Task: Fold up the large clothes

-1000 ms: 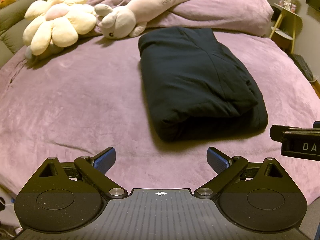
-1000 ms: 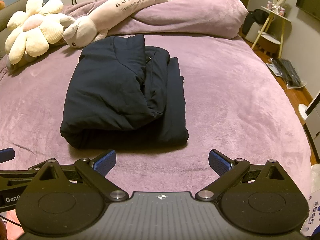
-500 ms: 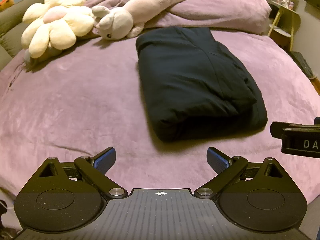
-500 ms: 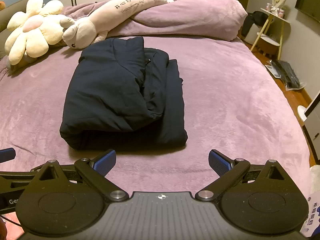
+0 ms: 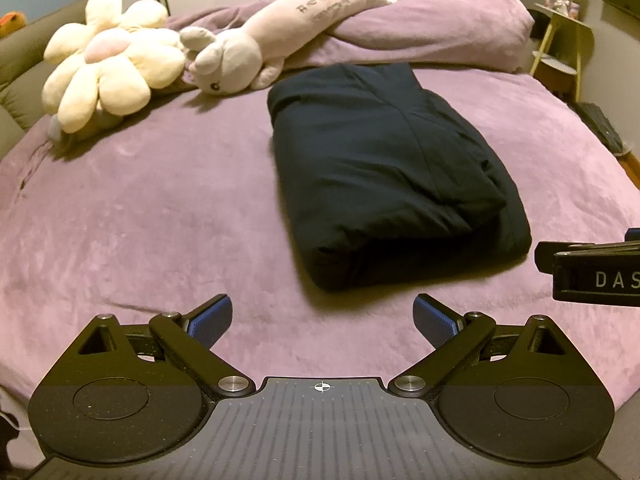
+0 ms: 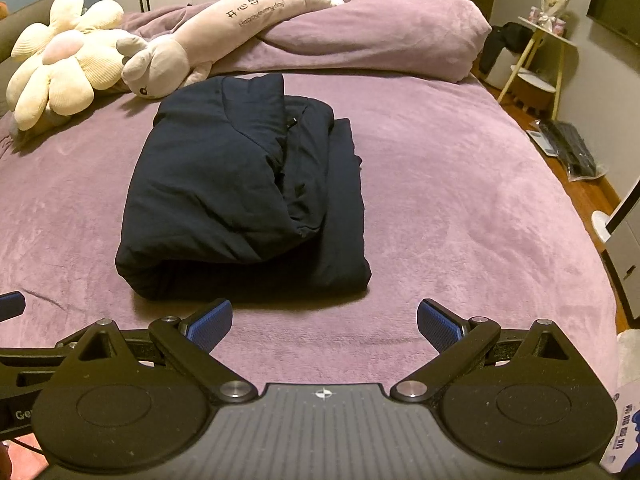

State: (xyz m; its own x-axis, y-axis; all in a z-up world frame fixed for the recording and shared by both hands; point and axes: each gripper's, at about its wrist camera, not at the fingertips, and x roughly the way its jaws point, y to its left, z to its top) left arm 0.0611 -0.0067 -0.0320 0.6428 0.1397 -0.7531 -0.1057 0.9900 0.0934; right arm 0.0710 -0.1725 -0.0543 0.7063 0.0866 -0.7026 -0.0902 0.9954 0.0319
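Dark garment [image 6: 240, 192] lies folded in thick bundle mid-bed, near end short of foot edge of bed [image 6: 460, 220], far end near plush toy [image 6: 168, 68] at head. Long axis runs foot to head, straight away from me.

My left tongs [image 5: 322, 320] spread, empty; bundle ahead, slightly right.

My right tongs [image 6: 324, 322] spread, empty; bundle ahead, slightly left, about equally near. Layered open edges face right edge.

Dim warm light, fisheye-bent edges, slight blur
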